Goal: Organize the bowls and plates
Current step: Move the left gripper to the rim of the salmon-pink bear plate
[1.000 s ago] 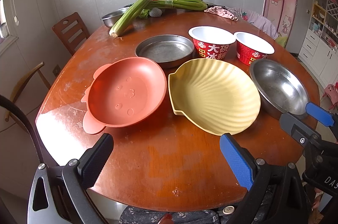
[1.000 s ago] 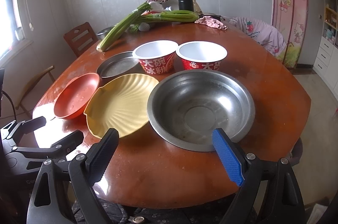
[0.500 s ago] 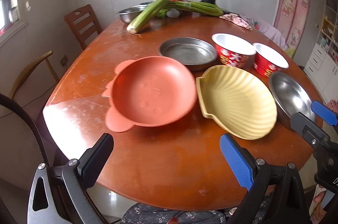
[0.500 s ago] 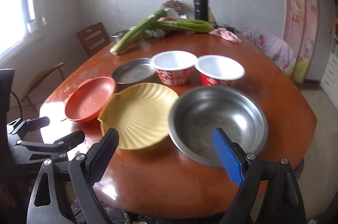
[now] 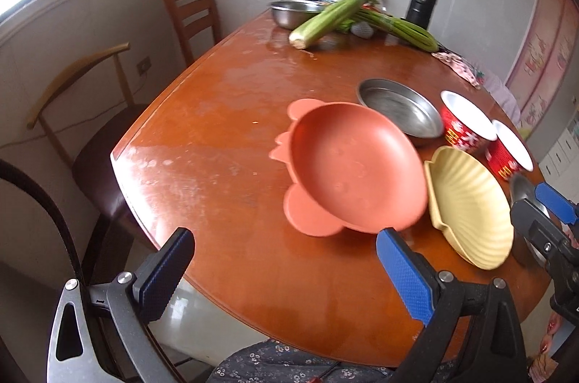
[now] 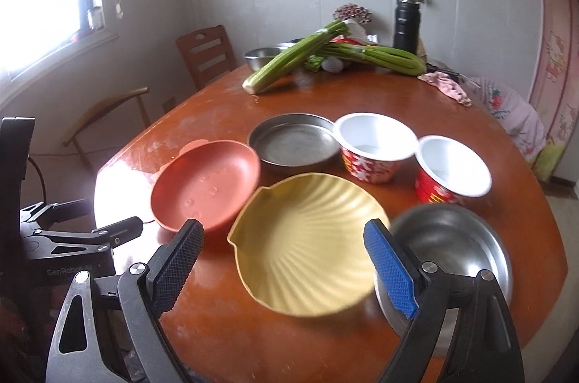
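Both grippers, left (image 5: 286, 271) and right (image 6: 286, 263), are being held wide apart, empty, near the orange plate (image 5: 353, 166) and yellow shell plate (image 6: 311, 242).

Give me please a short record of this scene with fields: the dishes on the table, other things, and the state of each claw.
table: round brown wooden table
plates: orange plate with ears; yellow shell plate; flat steel pan
bowls: two red paper bowls; steel bowl, near right
stacking: none; all dishes lie separately
far side: celery, black flask, another steel bowl
left claw: open, empty, before the orange plate
right claw: open, empty, over the yellow shell plate
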A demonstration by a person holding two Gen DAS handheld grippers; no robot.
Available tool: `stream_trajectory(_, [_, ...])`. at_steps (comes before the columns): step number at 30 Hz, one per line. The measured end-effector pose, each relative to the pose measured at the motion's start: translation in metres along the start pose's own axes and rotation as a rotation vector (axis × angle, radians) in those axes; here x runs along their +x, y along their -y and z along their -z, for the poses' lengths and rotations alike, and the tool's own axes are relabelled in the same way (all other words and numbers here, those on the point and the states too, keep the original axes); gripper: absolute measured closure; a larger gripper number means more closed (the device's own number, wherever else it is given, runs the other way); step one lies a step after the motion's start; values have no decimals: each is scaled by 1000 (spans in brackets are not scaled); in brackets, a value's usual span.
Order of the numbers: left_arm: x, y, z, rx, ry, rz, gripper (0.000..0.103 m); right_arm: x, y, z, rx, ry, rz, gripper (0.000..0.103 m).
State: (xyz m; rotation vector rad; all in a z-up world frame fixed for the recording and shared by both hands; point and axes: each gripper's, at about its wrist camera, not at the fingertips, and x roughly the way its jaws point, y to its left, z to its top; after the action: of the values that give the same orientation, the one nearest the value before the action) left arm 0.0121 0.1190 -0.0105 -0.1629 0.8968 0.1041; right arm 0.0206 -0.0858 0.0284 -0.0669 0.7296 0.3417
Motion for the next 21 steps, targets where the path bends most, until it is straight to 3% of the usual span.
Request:
stream_trajectory(8, [19,-23,-8,-70,-41,11,2,30,-16,-19,-47,-41,-30,12])
stream_trajectory(21, [46,-12,-16,-64,-102,52,2,82,-26,-57,-89,-114,-43,12])
